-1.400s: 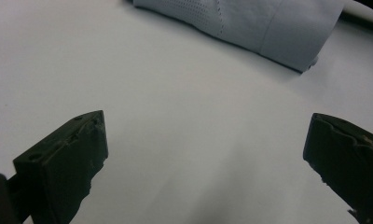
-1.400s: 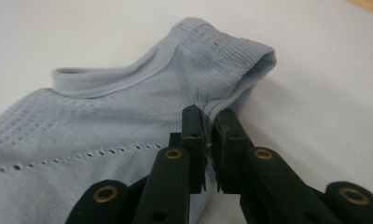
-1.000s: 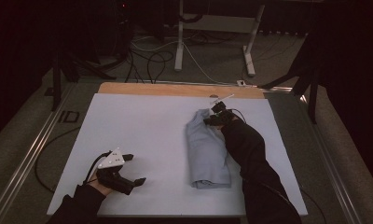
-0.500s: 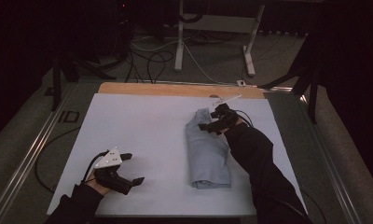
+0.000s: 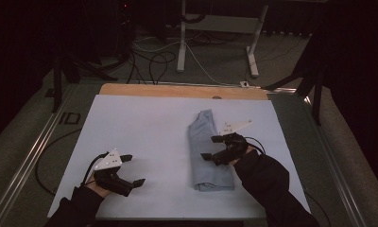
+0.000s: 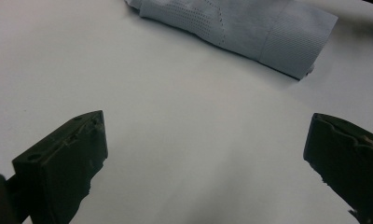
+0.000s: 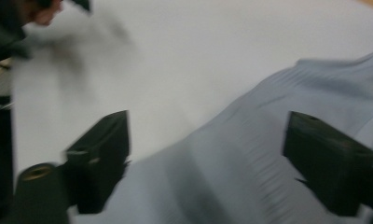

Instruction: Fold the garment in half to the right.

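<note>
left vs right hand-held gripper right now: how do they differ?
The left hand-held gripper sits over bare white table sheet, well apart from the folded light-blue garment; the right hand-held gripper hangs over that garment. The left one's own view is sharp; the right one's is motion-blurred. The right one's jaws have just been opening, with nothing clamped between them. Shared: both have black jaws, spread wide, holding nothing.

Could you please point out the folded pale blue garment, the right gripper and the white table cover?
Folded pale blue ribbed garment (image 5: 206,156): high view, middle of its left half.
Right gripper (image 5: 211,147): high view, midway between its fingers.
White table cover (image 5: 140,127): high view, bare part.
</note>
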Demonstrator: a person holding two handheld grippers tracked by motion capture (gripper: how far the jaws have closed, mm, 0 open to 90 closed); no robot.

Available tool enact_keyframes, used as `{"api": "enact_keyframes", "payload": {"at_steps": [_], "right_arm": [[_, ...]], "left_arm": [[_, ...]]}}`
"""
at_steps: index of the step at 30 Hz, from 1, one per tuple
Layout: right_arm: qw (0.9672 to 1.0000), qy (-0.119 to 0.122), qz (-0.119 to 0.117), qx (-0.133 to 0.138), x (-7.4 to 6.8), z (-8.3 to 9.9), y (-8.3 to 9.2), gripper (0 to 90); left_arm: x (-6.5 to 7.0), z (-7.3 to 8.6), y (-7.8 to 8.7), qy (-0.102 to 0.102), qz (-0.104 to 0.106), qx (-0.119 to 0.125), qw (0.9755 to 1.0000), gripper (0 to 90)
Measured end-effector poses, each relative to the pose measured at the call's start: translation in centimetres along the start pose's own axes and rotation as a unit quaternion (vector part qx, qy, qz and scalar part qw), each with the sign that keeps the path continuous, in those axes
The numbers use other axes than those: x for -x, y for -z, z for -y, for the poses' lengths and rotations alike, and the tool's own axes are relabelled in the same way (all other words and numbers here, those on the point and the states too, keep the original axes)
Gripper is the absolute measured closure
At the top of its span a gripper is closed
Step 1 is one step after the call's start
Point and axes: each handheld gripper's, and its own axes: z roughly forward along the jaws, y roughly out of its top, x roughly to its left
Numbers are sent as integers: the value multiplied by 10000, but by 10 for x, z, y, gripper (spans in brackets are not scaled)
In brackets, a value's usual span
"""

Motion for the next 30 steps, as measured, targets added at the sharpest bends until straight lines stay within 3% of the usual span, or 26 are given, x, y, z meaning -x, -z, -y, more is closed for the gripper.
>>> {"api": "enact_keyframes", "payload": {"at_steps": [6,12,17,21,24,26,30], "right_arm": [[9999,-103,-33,64,-18,29,16,138],[9995,-244,181,36,-26,67,31,241],[9984,-360,383,-191,-30,93,33,292],[9968,-239,624,-437,-33,108,31,374],[9962,-286,660,-498,-34,114,29,423],[9953,-171,728,-619,-34,117,27,440],[9936,-88,863,-728,-36,118,27,569]], "left_arm": [[0,0,0,9,3,11,10000,6],[-1,0,1,17,-10,27,10000,6],[0,-1,0,-1,9,15,10000,6],[0,-1,0,-8,10,7,10000,6],[-1,0,-1,8,19,7,10000,6],[-1,0,-1,-6,16,-3,10000,6],[0,0,-1,-2,15,-6,10000,6]]}}
